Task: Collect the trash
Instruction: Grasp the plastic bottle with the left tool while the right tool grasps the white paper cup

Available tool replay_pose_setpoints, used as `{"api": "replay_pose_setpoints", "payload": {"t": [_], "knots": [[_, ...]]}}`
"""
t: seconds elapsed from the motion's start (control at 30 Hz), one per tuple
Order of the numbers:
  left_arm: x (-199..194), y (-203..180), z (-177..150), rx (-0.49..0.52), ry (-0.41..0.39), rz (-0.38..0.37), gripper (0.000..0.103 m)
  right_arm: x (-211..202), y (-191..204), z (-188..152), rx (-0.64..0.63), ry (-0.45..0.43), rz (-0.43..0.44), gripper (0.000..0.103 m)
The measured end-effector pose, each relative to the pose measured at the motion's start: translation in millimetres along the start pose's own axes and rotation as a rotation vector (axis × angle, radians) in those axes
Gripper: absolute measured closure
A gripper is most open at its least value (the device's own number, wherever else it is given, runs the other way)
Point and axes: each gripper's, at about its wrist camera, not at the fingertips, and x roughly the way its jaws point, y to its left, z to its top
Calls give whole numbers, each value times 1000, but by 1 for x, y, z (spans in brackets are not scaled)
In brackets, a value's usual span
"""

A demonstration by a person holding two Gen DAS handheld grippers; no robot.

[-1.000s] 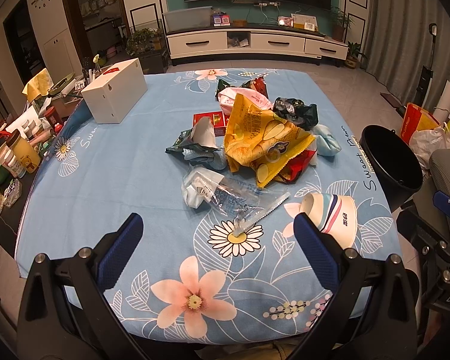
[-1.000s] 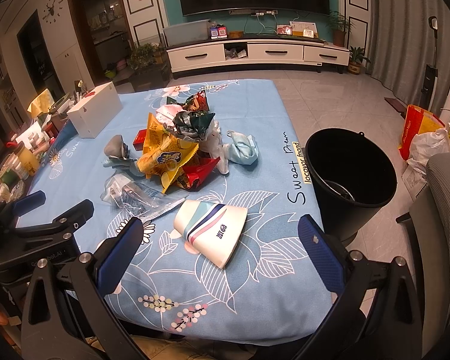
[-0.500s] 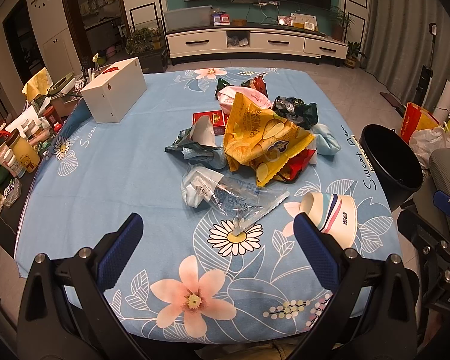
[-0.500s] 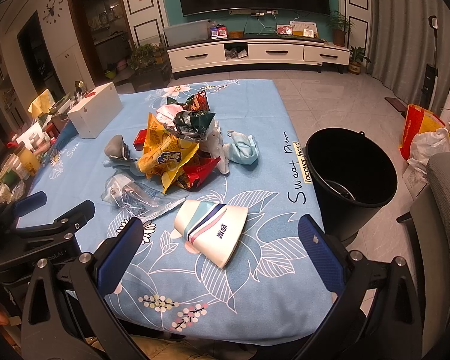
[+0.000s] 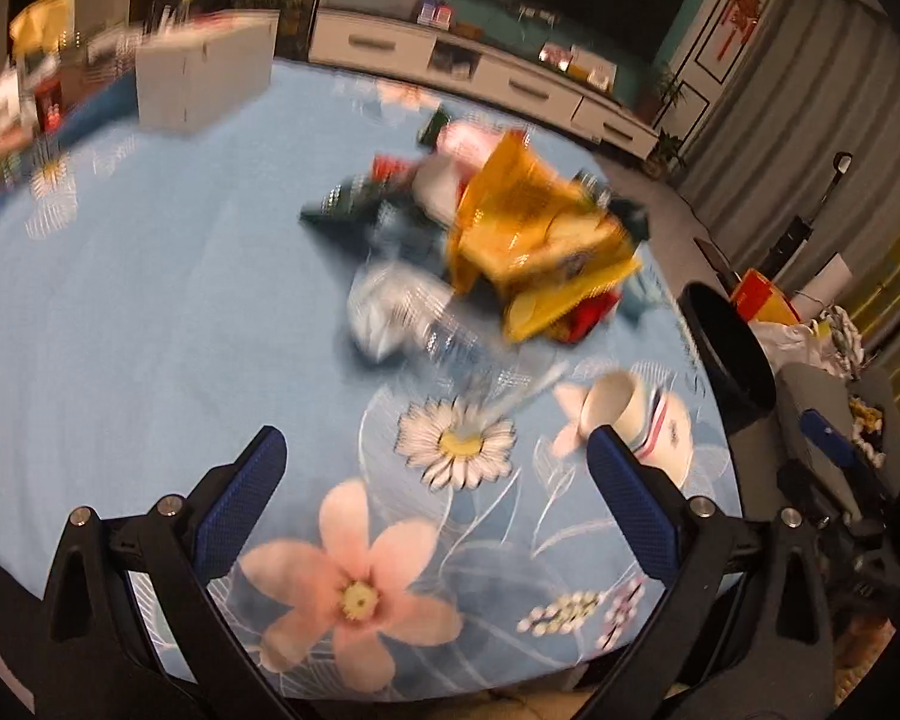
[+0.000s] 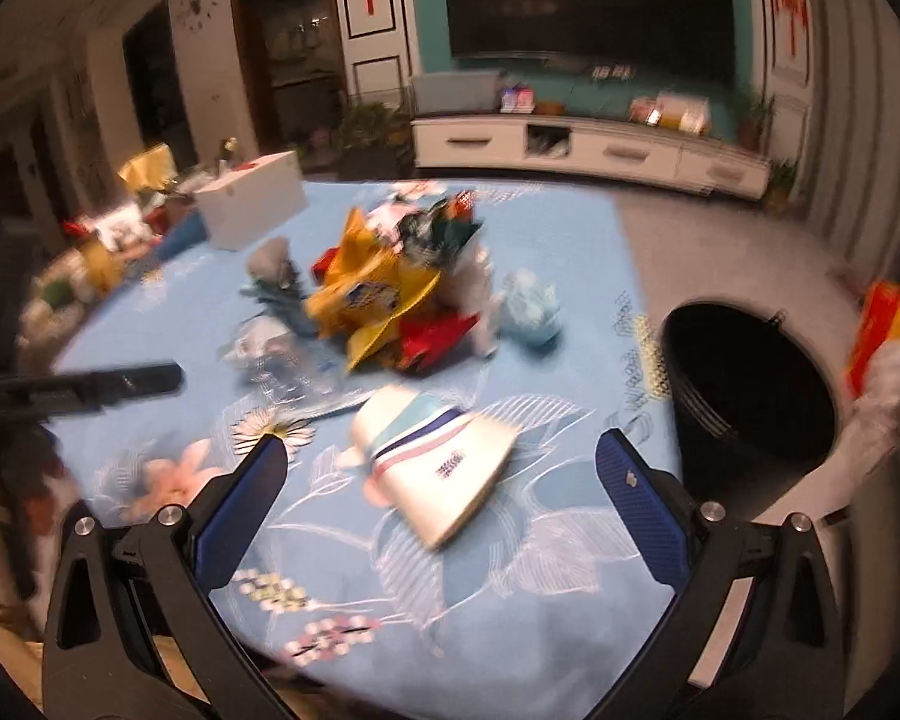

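Note:
A heap of trash lies mid-table: a yellow snack bag (image 5: 528, 234) (image 6: 372, 294), red and green wrappers, a clear plastic bag (image 5: 414, 318) (image 6: 282, 360) and a pale blue mask (image 6: 534, 312). A striped paper cup (image 5: 642, 414) (image 6: 444, 468) lies on its side near the front edge. My left gripper (image 5: 435, 480) is open over the flowered cloth, short of the clear bag. My right gripper (image 6: 441, 474) is open, with the cup lying between and just beyond its fingertips. The black bin (image 6: 750, 384) (image 5: 726, 348) stands on the floor right of the table. Both views are motion-blurred.
A white box (image 5: 204, 78) (image 6: 252, 204) sits at the table's far left, with bottles and clutter (image 6: 72, 288) beside the left edge. The left gripper's arm (image 6: 90, 387) shows at the right view's left. A grey chair (image 5: 834, 414) and bags (image 6: 888, 336) are near the bin.
Both grippers have moved forward and tilted, blurring the views. The right gripper has come closer to the paper cup; the left has swung its view rightward. Both stay open.

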Motion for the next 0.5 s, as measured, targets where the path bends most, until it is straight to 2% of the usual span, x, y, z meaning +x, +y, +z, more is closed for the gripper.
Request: {"api": "replay_pose_setpoints", "payload": {"t": [0.13, 0.3, 0.5], "knots": [[16, 17, -3, -84, 31, -48, 3, 30, 1, -7, -49, 60, -31, 3], [34, 8, 14, -109, 5, -68, 3, 54, 8, -8, -128, 69, 18, 3], [75, -10, 39, -118, 22, -15, 6, 88, 19, 1, -286, 81, 55, 3]]}}
